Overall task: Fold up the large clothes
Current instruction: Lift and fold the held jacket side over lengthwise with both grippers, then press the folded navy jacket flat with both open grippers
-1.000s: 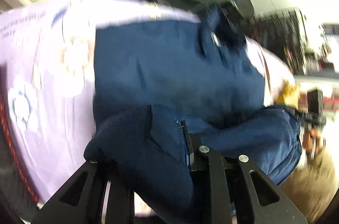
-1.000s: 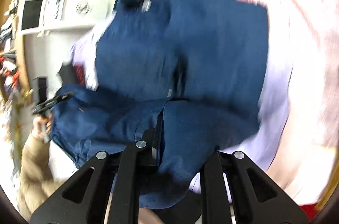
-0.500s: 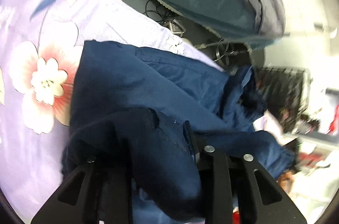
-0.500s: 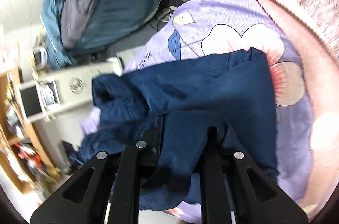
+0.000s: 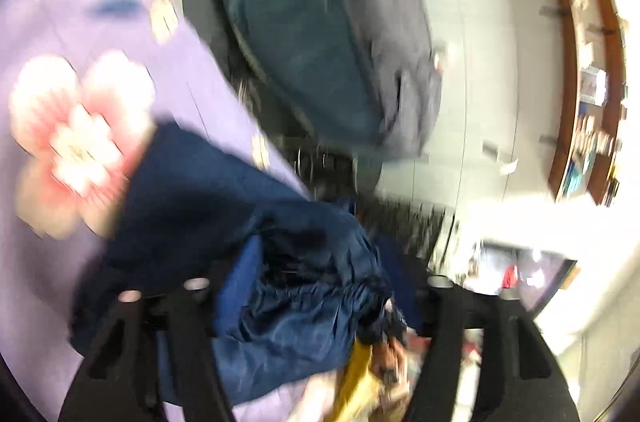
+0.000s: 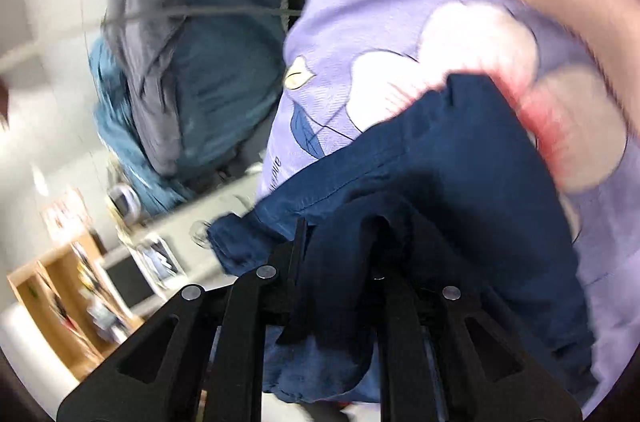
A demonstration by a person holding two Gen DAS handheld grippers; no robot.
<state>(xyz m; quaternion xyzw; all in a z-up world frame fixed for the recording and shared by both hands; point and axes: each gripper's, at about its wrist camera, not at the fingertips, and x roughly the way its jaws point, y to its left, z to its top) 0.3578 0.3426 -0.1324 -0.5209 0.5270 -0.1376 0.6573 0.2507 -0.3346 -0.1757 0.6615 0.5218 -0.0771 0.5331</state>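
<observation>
Navy garment (image 5: 224,206) on purple bed sheet (image 5: 52,2), fold being laid.
Soft, light, limp; grab hems or corners. Left claw (image 5: 316,286) opening, cloth loose between; right claw (image 6: 340,262) pinching fabric, starting to open.

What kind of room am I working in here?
Probably a lived-in bedroom or a dorm room. The navy garment lies on a lilac floral bedsheet, a teal and grey duvet is heaped beside it, and a wooden wall shelf holds small clutter.

Lilac floral bedsheet (image 5: 60,34) left, teal-grey bedding heap (image 5: 320,22) far, wooden shelf (image 5: 584,82) far right, monitor (image 6: 128,282).
</observation>
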